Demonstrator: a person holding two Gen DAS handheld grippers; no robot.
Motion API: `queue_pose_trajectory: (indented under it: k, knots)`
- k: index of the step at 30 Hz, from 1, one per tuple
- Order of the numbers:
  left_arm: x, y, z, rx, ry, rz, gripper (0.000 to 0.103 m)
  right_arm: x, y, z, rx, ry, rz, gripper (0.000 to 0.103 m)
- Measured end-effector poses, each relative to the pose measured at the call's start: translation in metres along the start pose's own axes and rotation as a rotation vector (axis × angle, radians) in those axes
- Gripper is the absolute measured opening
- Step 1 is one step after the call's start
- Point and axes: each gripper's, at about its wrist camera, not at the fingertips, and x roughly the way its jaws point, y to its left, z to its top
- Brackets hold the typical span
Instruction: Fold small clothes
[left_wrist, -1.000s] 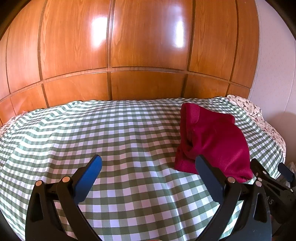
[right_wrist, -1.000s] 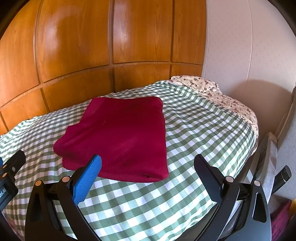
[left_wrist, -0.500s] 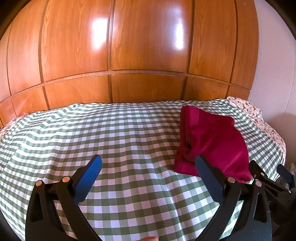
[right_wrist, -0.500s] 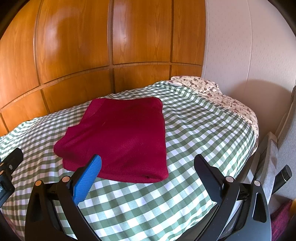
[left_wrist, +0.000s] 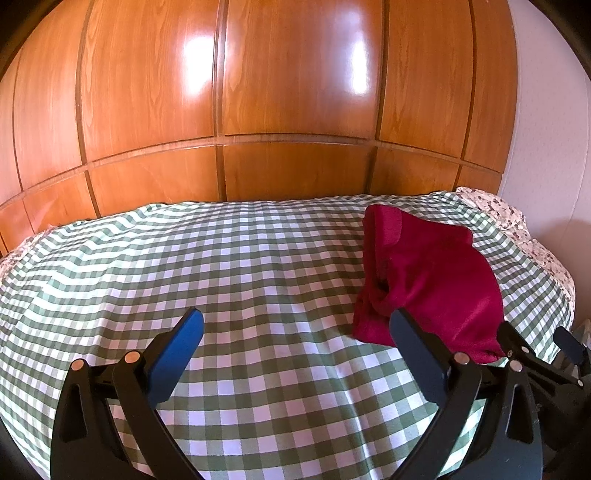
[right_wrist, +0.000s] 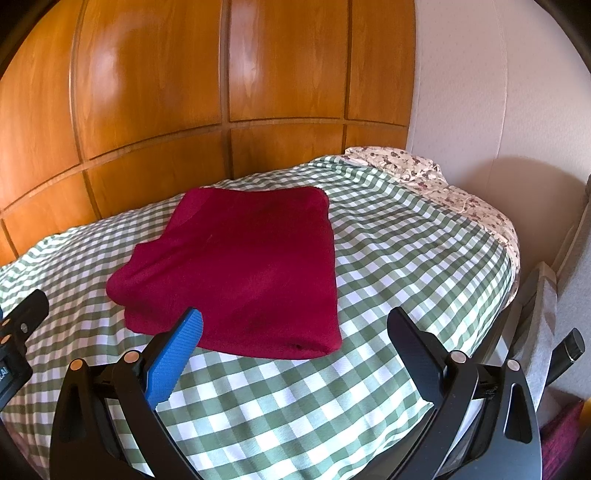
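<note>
1. Left claw (left_wrist: 295, 325), lower frame: jaws spread wide, nothing between them.
2. Folded red garment (left_wrist: 428, 280), right of centre, lying on the bed's green checked cover (left_wrist: 221, 266).
3. Wooden panelling (left_wrist: 258, 103), upper frame.
4. Right claw (left_wrist: 554, 354), partly visible at the lower right edge.

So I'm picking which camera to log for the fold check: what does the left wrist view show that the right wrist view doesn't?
Only the left wrist view shows the bare left stretch of the checked bedspread and the garment's open, layered edge. Only the right wrist view shows the red garment whole, a flat folded rectangle, plus grey fabric beside the bed. Both share the wood panelling, floral sheet, and an open hand-held gripper: left, right.
</note>
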Motion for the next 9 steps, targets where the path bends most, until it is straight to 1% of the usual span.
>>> queue_pose_trajectory:
  k: [3,5,7,9]
  knots:
    - [0.007,0.002,-0.002,0.007,0.019,0.005,0.101,0.005,-0.006,0.003,0.008,0.010,0.003,0.099]
    - [0.014,0.007,-0.003,0.013,0.032,0.006,0.101,0.012,-0.022,0.012,0.060,0.025,0.003,0.099]
    - [0.022,0.014,-0.005,0.016,0.045,0.012,0.101,0.024,-0.040,0.022,0.098,0.035,-0.027,0.099]
    - [0.034,0.028,-0.007,-0.013,0.083,0.009,0.101,0.048,-0.068,0.037,0.153,0.041,-0.089,0.099]
